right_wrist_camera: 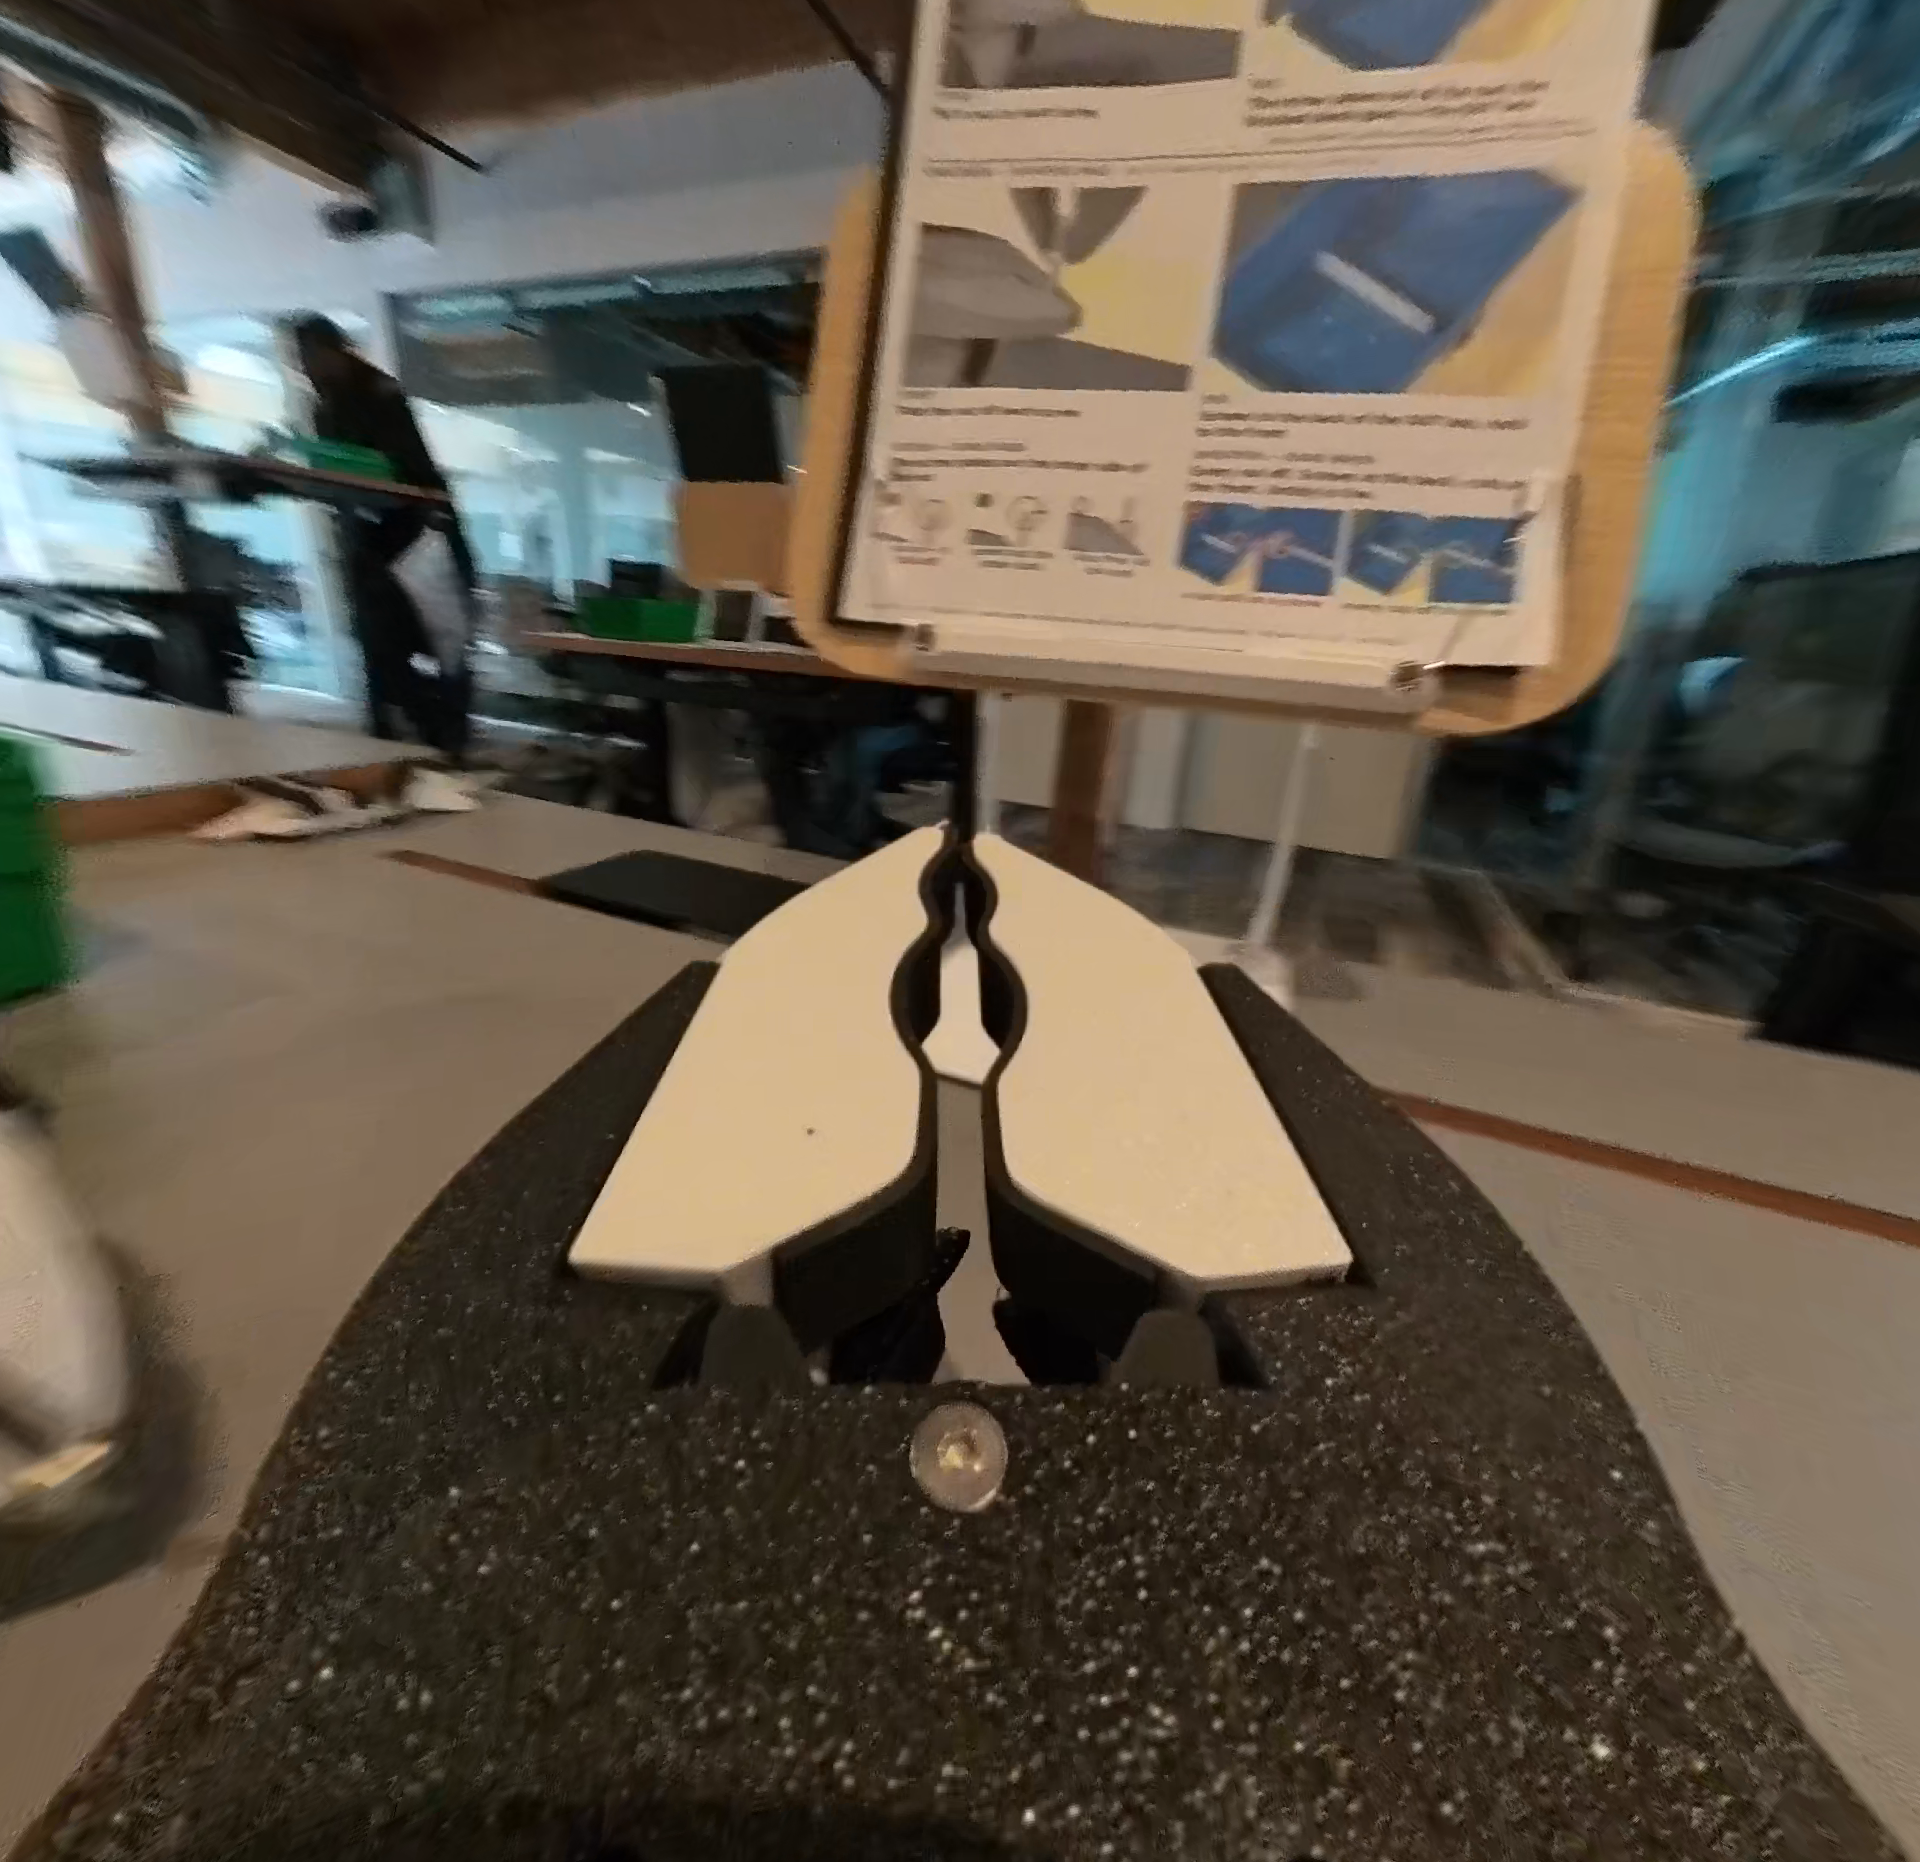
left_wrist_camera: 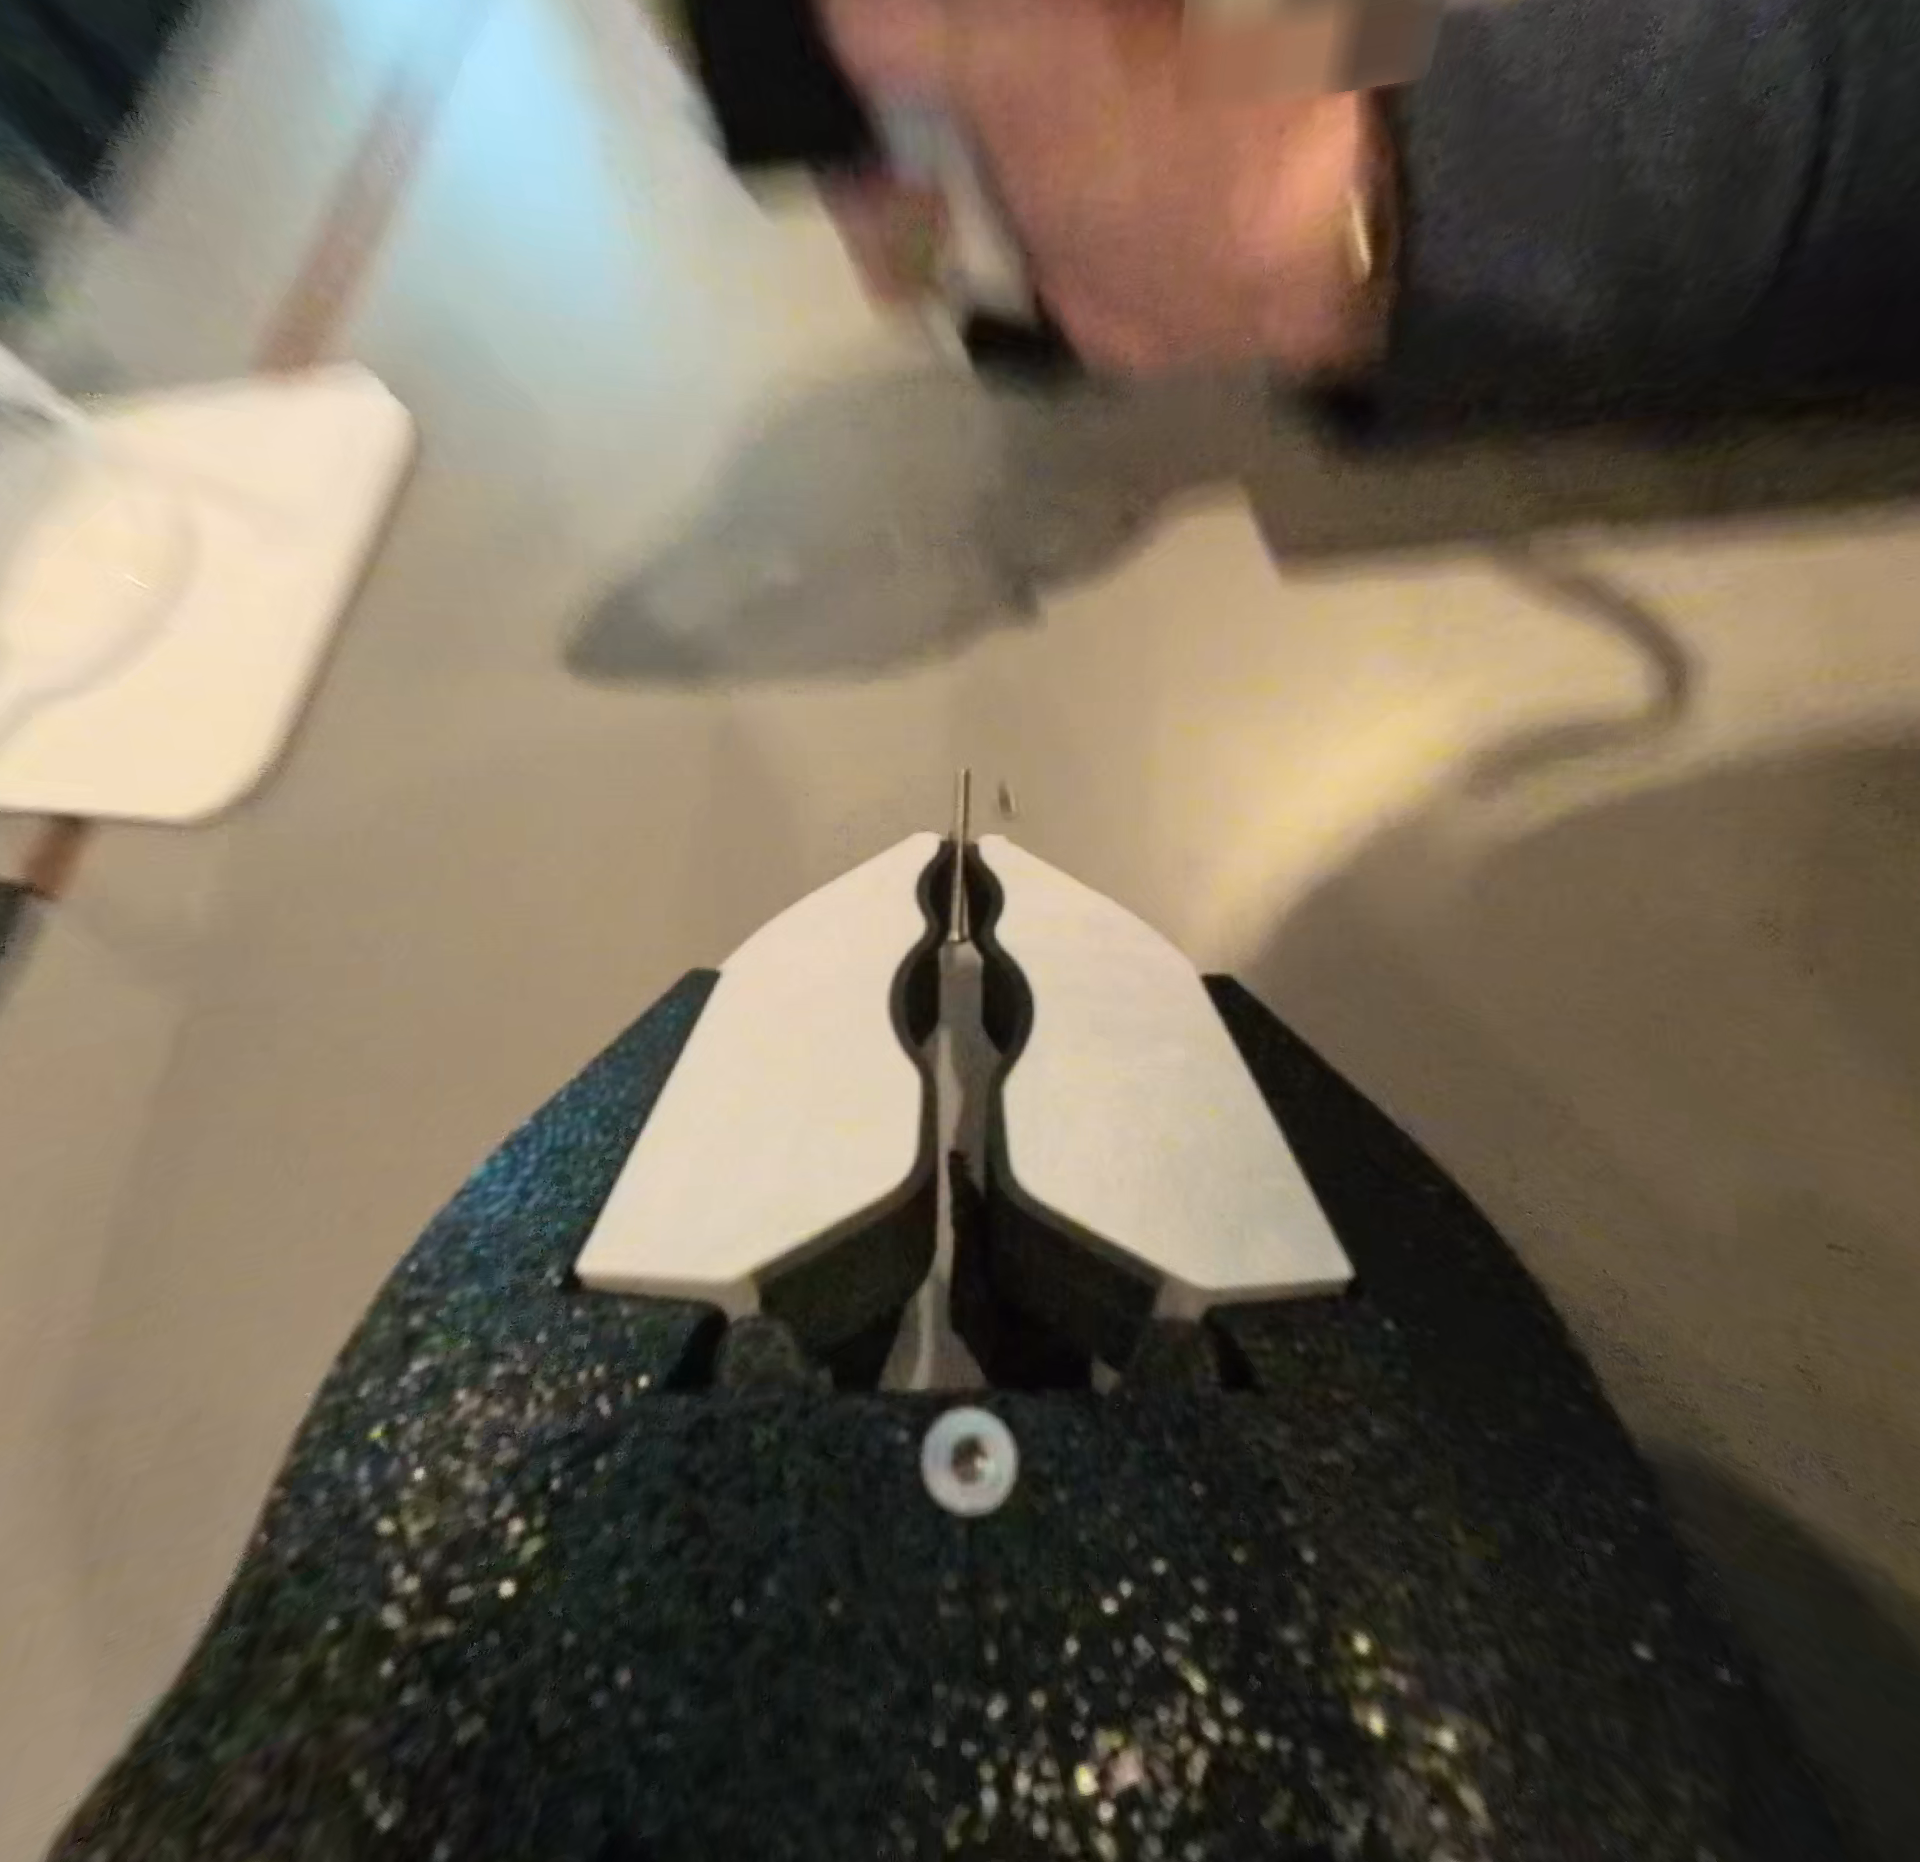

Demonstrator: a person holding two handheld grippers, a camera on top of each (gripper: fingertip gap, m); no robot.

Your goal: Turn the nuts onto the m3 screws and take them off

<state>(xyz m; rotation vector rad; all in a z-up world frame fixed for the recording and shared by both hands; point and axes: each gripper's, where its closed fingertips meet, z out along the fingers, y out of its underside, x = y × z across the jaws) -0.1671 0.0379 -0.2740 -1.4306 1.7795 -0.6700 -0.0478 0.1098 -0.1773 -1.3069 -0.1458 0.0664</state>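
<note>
Both jaws pinched tight — my left gripper (left_wrist_camera: pixel 964 844) clamps a thin screw (left_wrist_camera: pixel 963 825), right gripper (right_wrist_camera: pixel 961 844) shut on nothing I can see — bare table (right_wrist_camera: pixel 312 1033) around.

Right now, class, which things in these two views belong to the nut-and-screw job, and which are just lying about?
Job:
left gripper, shut on a screw
right gripper, shut

Lying about:
white tray
instruction sheet on its board
green bins

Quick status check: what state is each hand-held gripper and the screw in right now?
Left hand-held gripper: shut on the screw.
Screw: clamped between the fingertips, thin shaft sticking out past them, no nut visible on it.
Right hand-held gripper: shut, nothing visible between the fingertips.
Small metal piece: beside the screw tip, too blurred to identify.
</note>
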